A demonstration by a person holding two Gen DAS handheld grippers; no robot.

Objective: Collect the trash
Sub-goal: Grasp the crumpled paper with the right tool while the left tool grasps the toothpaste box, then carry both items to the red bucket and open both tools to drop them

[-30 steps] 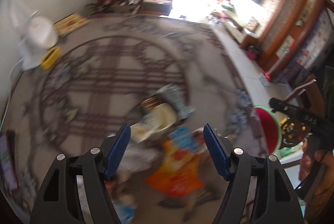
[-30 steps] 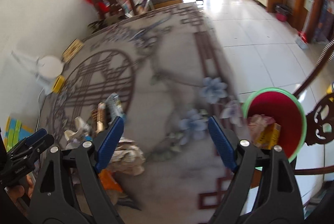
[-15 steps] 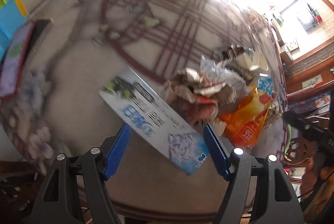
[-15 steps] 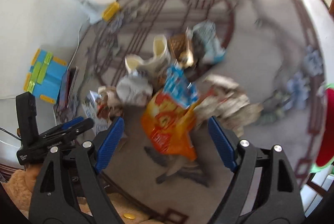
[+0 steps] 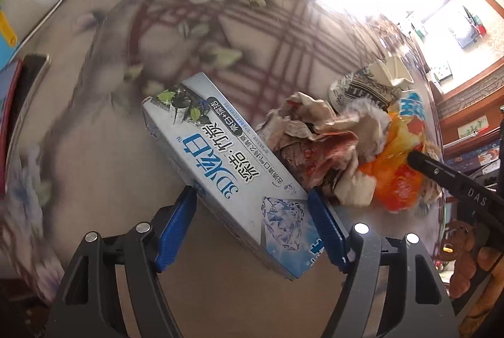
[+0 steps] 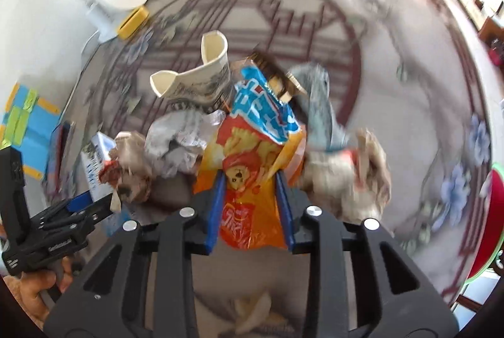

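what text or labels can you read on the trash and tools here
"3D炫白" and "亮白+密泡", upside down: toothpaste box, between the left claw's open jaws.
"DAS", rest cut off: right claw's arm.
Blue-and-orange snack bag, in the right claw: lettering too distorted to read.
Paper cup: print too blurred.

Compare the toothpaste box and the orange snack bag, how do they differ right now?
The toothpaste box is a stiff, long carton, white and blue; the orange snack bag is a soft, crinkled wrapper. The box lies between the left gripper pads, which stand wide; the bag is pinched by the right gripper, whose jaws have just been closing. Both lie on the patterned rug.
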